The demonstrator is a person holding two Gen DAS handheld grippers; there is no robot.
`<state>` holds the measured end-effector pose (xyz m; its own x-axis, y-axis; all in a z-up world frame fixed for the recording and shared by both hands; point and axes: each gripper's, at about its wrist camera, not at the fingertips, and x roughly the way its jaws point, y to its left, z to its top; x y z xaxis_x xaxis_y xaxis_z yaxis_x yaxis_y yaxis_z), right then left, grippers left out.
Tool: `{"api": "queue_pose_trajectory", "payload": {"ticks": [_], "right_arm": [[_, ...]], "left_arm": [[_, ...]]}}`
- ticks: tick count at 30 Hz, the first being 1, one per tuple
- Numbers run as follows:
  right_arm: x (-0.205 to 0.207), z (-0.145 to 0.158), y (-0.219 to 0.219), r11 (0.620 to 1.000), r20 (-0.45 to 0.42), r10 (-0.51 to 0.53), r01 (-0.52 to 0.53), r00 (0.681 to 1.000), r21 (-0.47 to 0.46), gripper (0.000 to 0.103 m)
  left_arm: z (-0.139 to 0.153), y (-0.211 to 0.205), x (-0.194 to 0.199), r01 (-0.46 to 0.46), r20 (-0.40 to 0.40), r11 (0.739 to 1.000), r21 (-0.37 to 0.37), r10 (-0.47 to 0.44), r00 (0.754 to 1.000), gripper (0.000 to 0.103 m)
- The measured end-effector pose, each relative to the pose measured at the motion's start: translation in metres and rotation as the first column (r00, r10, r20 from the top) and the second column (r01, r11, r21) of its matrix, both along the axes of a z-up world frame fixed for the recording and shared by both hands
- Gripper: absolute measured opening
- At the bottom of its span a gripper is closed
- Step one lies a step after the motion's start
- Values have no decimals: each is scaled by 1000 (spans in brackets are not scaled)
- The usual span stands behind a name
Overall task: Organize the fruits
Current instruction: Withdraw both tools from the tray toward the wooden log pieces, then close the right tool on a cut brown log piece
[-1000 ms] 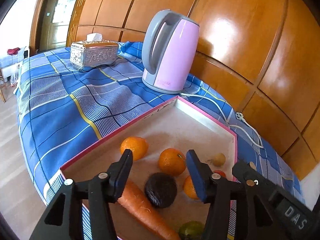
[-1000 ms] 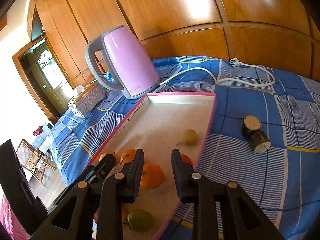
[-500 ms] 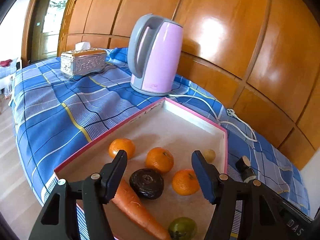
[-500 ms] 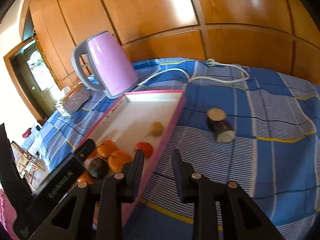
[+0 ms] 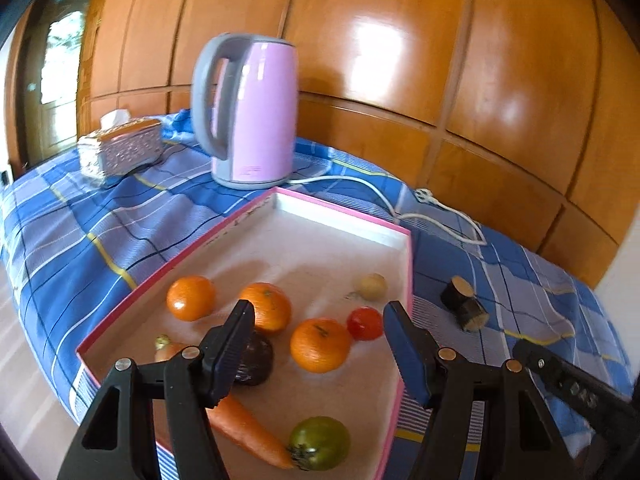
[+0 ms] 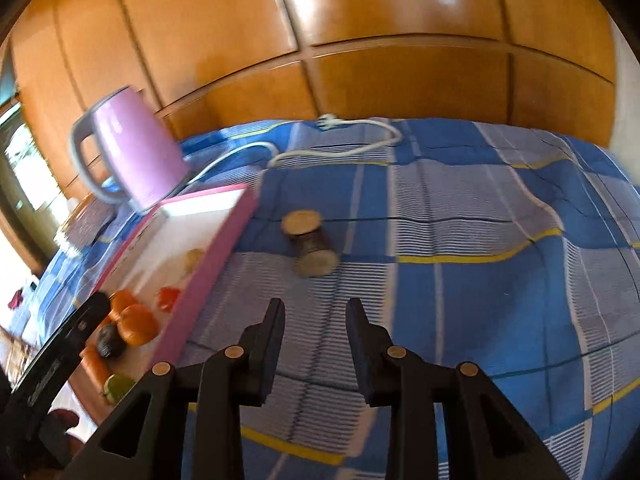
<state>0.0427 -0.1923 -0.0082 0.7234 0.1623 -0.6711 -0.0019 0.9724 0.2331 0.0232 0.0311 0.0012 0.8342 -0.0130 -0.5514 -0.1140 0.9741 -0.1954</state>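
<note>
A pink-rimmed tray [image 5: 404,240] [image 6: 224,240] on the blue checked cloth holds three oranges [image 5: 320,344], a red tomato [image 5: 365,323], a green tomato [image 5: 319,442], a carrot [image 5: 248,430], a dark avocado [image 5: 256,362] and a small pale fruit [image 5: 372,286]. My left gripper [image 5: 318,330] hangs open above the tray's near end, nothing between its fingers. My right gripper [image 6: 315,316] is over bare cloth right of the tray, its jaws opening and empty. Beyond it lie two dark cut stem pieces [image 6: 310,242] [image 5: 464,304].
A pink kettle [image 5: 248,108] [image 6: 128,148] stands behind the tray, its white cord [image 6: 340,152] trailing across the cloth. A silver tissue box [image 5: 120,150] sits at far left. Wooden panelling backs the table. The cloth's edge drops off at the left.
The right gripper swung right, off the tray and over the cloth toward the cut stem pieces, its jaws widening. The left gripper drew back slightly, rolled level and opened a little.
</note>
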Motion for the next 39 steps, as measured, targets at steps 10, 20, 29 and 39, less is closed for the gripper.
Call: {"api": "queue_pose_trajectory", "payload": {"ticks": [10, 20, 29, 39], "right_arm": [[15, -14, -16, 997, -41, -64, 66, 997, 32, 32], [36, -18, -3, 998, -32, 6, -5, 999, 60, 37], [60, -26, 15, 999, -43, 49, -48, 998, 18, 37], [73, -33, 7, 998, -67, 23, -19, 998, 56, 35]], "left_arm": [[-1, -34, 0, 171, 12, 984, 42, -172, 985, 67], [-5, -43, 5, 205, -14, 978, 46, -205, 979, 67], [-10, -35, 11, 168, -44, 986, 5, -167, 985, 67], [-10, -40, 12, 192, -48, 981, 10, -191, 980, 67]]}}
